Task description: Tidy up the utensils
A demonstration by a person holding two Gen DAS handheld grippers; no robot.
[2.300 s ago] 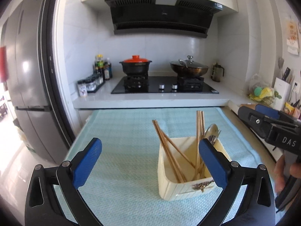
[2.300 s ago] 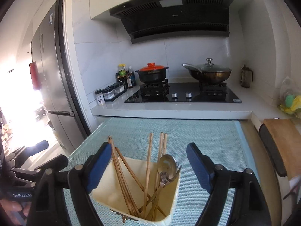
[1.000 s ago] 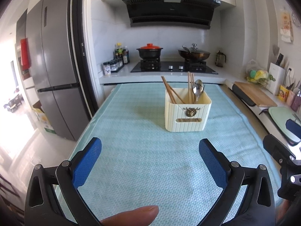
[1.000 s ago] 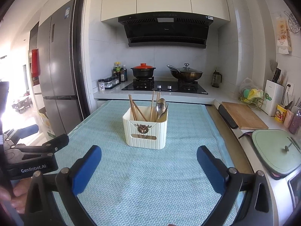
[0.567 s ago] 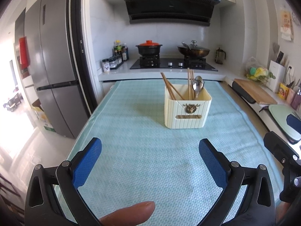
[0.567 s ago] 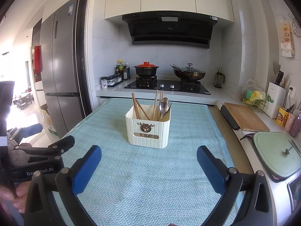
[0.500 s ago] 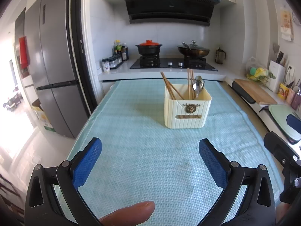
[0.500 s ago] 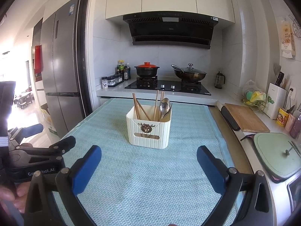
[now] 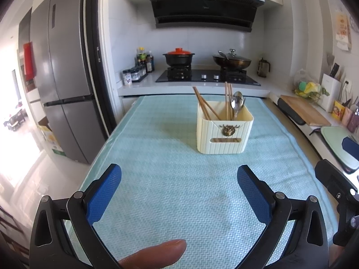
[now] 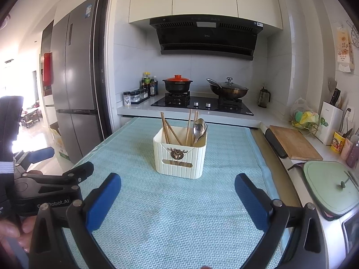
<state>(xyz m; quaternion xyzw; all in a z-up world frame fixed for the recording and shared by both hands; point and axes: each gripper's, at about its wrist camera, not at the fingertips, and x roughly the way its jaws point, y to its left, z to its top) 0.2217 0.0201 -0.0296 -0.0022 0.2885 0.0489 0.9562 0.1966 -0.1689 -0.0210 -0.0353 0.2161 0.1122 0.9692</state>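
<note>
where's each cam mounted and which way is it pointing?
Left wrist: on the left hand-held gripper, facing forward over the mat to the utensil box and stove; a fingertip shows.
Right wrist: on the right hand-held gripper, same heading; the hand holding the left one shows.
Shared: box, stove, fridge.

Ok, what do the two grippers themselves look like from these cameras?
Both match: black frames with silver pivot bolts, fingers faced with textured blue pads. Left gripper, right gripper. The right camera shows white "Robot.AI" lettering on the left one's body, beside a striped sleeve. No cables visible.
</note>
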